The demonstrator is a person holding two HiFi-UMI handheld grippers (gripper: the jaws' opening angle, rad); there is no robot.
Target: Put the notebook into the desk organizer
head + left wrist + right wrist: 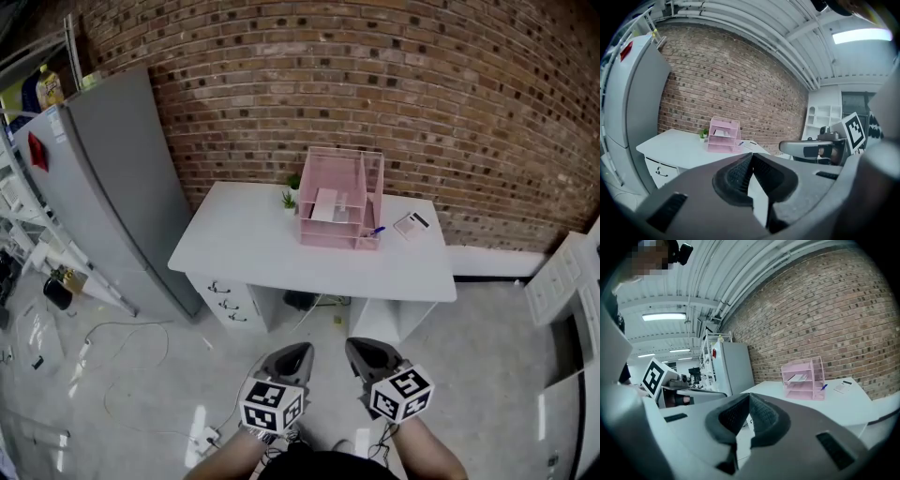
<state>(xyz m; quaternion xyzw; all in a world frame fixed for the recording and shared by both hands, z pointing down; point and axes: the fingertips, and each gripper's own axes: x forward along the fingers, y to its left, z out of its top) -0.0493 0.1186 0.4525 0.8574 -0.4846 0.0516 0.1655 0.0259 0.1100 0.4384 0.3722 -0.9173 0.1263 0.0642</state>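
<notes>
Item: notebook (411, 225). A small, flat, pale piece with a dark band at one end is taken to be the notebook. It lies face-down-flat on the white desk (253, 248), at 3 o'clock of the desk organizer (373, 192) and apart from it. A blue pen (377, 231) is seen between the two.

Item: desk organizer. Pink, tiered and open-fronted, it is set at the desk's 12 o'clock edge against the brick wall. A pale sheet-like thing (325, 204) is held in an upper tray; its kind cannot be made out. A small plant (289, 200) stands at its 9 o'clock.

Tools: left gripper (750, 158) and right gripper (748, 401). Both are carried low, well short of the desk, at its 6 o'clock. Each pair of jaws is closed tip to tip, with nothing between them.

Handling, as judged: the notebook is expected to be light and thin, with covers that flex and a smooth face. A hold on one short edge or along the spine is advised, since a flat-lying piece offers little else to pinch. A level entry into a tray is called for.
</notes>
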